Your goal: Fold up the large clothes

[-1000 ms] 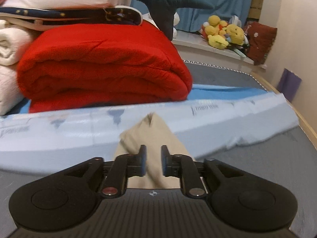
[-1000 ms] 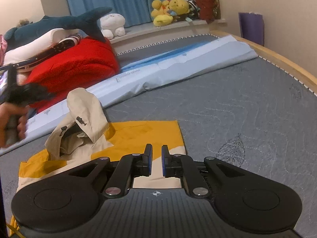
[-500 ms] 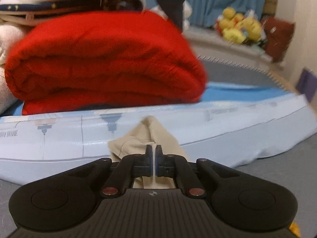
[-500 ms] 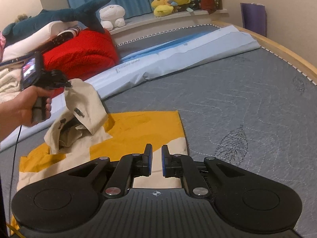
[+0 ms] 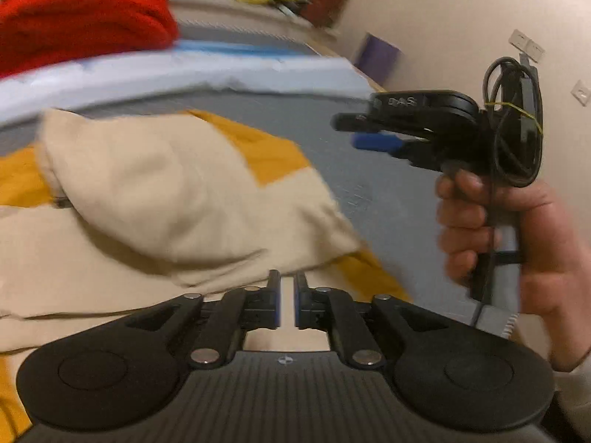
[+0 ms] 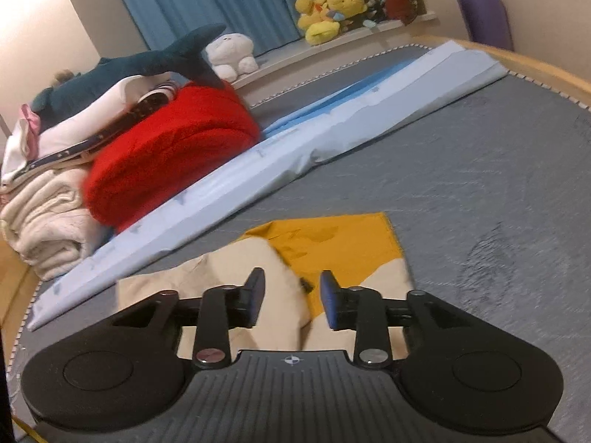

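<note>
- Red fleece blanket stack (image 6: pixel 166 155) and pale blue folded sheet (image 6: pixel 280 162) sit far left on the grey quilted bed (image 6: pixel 480 170).
- Beige and mustard hooded garment (image 5: pixel 177 199) lies on the bed, hood flopped over the body.
- Left hand-held gripper (image 5: pixel 287 304): jaws just eased apart, a slim gap, nothing pinched, above the hood edge.
- Right hand-held gripper (image 6: pixel 291 299): jaws just been opening, spread, cloth below, not clamped.
- Risk: hood unpinned, likely springs back or bunches; fold goes crooked.

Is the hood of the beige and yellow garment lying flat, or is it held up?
Lying down: the hood rests on the garment, with no gripper on it.
</note>
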`<state>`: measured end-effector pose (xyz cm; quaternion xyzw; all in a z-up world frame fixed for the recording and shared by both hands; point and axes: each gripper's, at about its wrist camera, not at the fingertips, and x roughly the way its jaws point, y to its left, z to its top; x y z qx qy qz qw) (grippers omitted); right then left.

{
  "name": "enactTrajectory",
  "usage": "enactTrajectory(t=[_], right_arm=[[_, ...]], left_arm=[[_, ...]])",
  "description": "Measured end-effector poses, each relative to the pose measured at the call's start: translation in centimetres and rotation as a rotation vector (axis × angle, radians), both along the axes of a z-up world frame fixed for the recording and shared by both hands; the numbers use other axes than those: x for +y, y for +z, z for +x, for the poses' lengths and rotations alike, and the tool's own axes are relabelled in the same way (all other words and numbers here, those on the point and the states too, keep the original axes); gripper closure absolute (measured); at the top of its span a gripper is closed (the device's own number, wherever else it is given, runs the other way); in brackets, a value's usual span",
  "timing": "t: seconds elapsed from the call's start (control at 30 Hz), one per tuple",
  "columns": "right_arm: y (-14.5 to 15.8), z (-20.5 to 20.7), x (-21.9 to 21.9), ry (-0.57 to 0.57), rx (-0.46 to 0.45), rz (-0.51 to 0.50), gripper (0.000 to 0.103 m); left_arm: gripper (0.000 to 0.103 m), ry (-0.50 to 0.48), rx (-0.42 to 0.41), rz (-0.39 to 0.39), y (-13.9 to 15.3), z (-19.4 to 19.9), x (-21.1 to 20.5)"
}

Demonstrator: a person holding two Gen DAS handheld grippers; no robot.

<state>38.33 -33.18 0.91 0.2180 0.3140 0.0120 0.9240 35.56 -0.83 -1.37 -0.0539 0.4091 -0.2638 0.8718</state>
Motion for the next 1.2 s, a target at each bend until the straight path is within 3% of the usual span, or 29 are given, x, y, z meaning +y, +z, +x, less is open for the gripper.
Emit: enactTrajectory(t=[0.1,0.2,0.3,0.37,0.43,0.53,0.8,0.83,0.9,0.93,1.03,1.13,1.2], right_arm=[[-0.7,0.4,1.0,0.039,0.021,0.037,0.061],[-2.2,1.2,1.9,0.058,0.083,0.097,0.06],[-4.4,2.2,3.0,0.067,0.165,0.131,0.058],[-5.9,3.0,3.7,0.065,0.226,0.15,0.058],[-7.4,3.4,4.4,0.062,0.282,0.168,0.058],[-9.4,3.9,5.1,0.037,0.351,0.186,0.058],[-11.4,4.2,5.8,-0.014,0.409,0.181,0.061],[-11.4,4.2,5.8,-0.022,0.409,0.178,0.068],[-11.1,4.3,6.0,-0.02,0.399,0.163,0.095],[-10.9,4.2,5.9,-0.02,0.382,0.163,0.103],[-8.7,3.5,5.2,-0.057,0.242,0.195,0.103],[-5.5,2.0,4.5,-0.125,0.077,0.189,0.103],[-5.8,1.8,4.2,-0.171,0.128,0.152,0.103]], left_arm=[[0.08,0.179,-0.023,-0.047,-0.5,1.6,4.3],[0.079,0.325,0.016,-0.092,-2.5,4.8,8.6],[0.077,0.453,0.133,-0.192,-5.3,8.0,12.6],[0.064,0.515,0.194,-0.294,-7.0,9.4,14.4],[0.06,0.579,0.252,-0.364,-8.3,10.2,16.0],[0.055,0.591,0.278,-0.442,-9.3,10.9,17.2],[0.056,0.645,0.28,-0.511,-11.5,13.5,17.7],[0.06,0.65,0.283,-0.507,-11.8,13.7,17.6],[0.098,0.635,0.284,-0.525,-11.8,14.0,17.3],[0.099,0.622,0.278,-0.53,-11.3,14.0,17.2],[0.102,0.532,0.189,-0.546,-7.4,13.0,17.0],[0.102,0.446,0.106,-0.43,-3.8,11.1,16.0],[0.103,0.455,0.163,-0.285,-4.7,10.5,15.5]])
